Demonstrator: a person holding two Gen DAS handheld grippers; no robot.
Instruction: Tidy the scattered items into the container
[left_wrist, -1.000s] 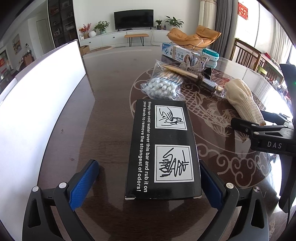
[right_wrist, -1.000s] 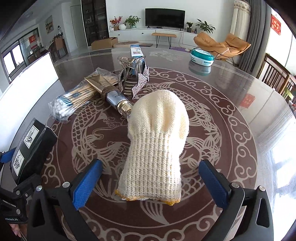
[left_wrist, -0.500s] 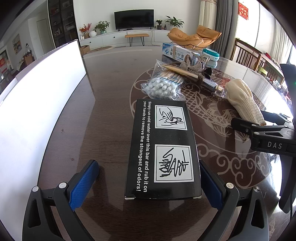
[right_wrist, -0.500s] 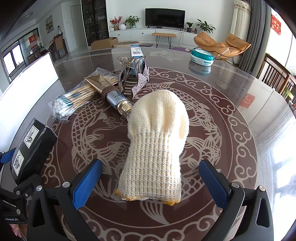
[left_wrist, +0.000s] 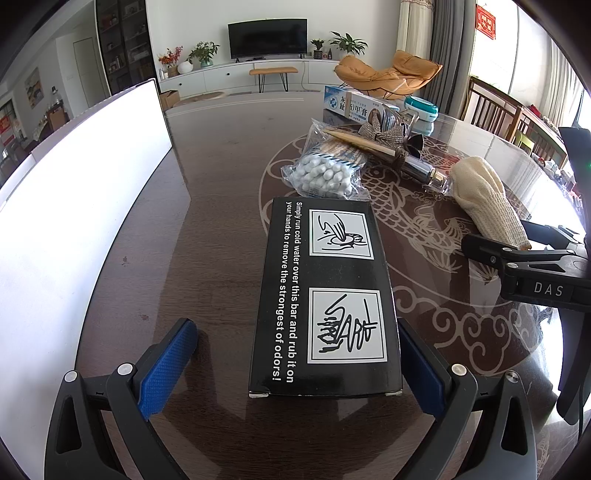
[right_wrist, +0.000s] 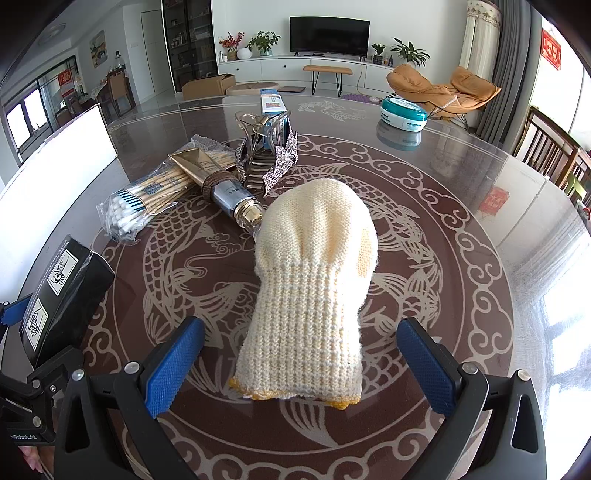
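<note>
Black card and cream knit sit squarely in the two grippers' mouths. The box (left_wrist: 325, 295) lies flat between the spread fingers of the left gripper (left_wrist: 295, 369), its long axis along the fingers, the right pad just beside its edge and the left pad well apart. That line-up suits a squeeze across the narrow width. The glove (right_wrist: 310, 291) lies cuff-near between the wide-open fingers of the right gripper (right_wrist: 301, 363), touching neither pad; the cuff looks the firmest part to pinch.

The white container (left_wrist: 74, 221) stands along the table's left side, its wall just left of the box, with a bare strip of table (left_wrist: 221, 166) between. That is probably the easy lane for the box. Beyond it lie the swabs (left_wrist: 325, 173), close to its far end, then a tube (right_wrist: 221, 188) and hair clip (right_wrist: 266, 155), which crowd the glove's far tip. The right gripper sits near the box's right side, so both lifting together risks a clash.
</note>
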